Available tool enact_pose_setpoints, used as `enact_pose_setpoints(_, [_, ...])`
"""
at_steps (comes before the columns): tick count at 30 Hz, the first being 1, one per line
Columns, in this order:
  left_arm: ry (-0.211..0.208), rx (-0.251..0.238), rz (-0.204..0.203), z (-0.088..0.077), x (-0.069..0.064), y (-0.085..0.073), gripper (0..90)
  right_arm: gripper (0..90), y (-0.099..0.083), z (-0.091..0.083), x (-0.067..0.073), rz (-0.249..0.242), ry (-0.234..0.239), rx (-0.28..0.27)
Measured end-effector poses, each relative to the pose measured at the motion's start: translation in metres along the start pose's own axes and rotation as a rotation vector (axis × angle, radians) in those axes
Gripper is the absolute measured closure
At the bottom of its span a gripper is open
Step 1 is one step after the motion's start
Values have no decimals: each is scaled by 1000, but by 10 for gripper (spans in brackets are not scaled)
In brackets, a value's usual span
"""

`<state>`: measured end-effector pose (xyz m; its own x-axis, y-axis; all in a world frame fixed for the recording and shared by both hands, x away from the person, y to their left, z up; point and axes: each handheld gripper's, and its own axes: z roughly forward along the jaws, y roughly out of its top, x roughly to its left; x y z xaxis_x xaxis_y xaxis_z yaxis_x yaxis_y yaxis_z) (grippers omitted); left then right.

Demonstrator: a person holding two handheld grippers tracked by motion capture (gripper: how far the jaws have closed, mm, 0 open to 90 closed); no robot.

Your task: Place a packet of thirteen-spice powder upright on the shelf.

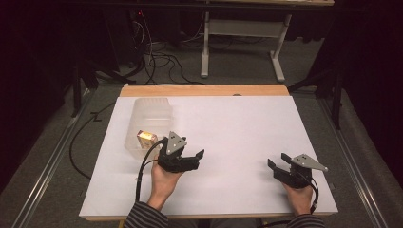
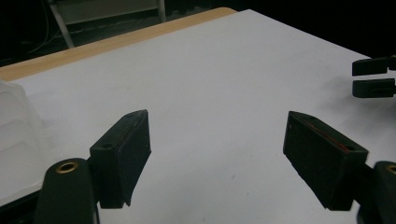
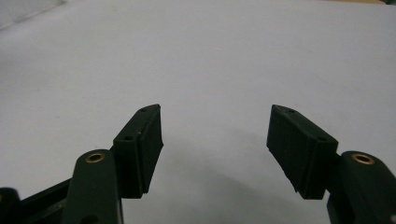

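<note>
From the high view, I am seeing my left tool [image 1: 192,159] resting with its jaws spread apart, gripping nothing, on the white-covered wooden worktop [image 1: 237,128]. Just beside it, to its left, a translucent plastic rectangular container [image 1: 147,121] is lying on the worktop, with a small yellow-and-white box [image 1: 146,138] inside it; its printing is too small for me to read. My right tool [image 1: 280,167] is sitting well apart, jaws likewise released.

In the left gripper view, the left tool [image 2: 217,149] is gaping over bare white surface, the container's [image 2: 16,126] edge nearby.

In the right gripper view, the right tool [image 3: 215,144] is standing released, empty.
</note>
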<state>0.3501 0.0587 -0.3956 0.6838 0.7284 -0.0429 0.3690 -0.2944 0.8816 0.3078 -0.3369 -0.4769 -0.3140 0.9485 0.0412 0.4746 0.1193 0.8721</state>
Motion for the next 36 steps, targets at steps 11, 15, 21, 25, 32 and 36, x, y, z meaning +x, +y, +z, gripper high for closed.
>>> enact_pose_setpoints(11, [-5,14,1,14,-11,-7,261,360,0,1,1,-10,-7,4])
enact_pose_setpoints(15, [-31,36,28,23,-16,-10,263,360,0,1,0,-5,-2,6])
enact_pose_setpoints(21, [-24,67,32,37,-18,-19,264,360,0,1,0,-8,2,12])
enact_pose_setpoints(25, [-23,77,28,47,-19,-26,265,361,0,1,0,-7,0,4])
enact_pose_setpoints(32, [14,87,-4,67,-15,-41,271,361,0,0,2,-26,0,-2])
enact_pose_setpoints(36, [45,96,-12,74,-10,-47,271,360,0,-1,2,-22,0,-4])
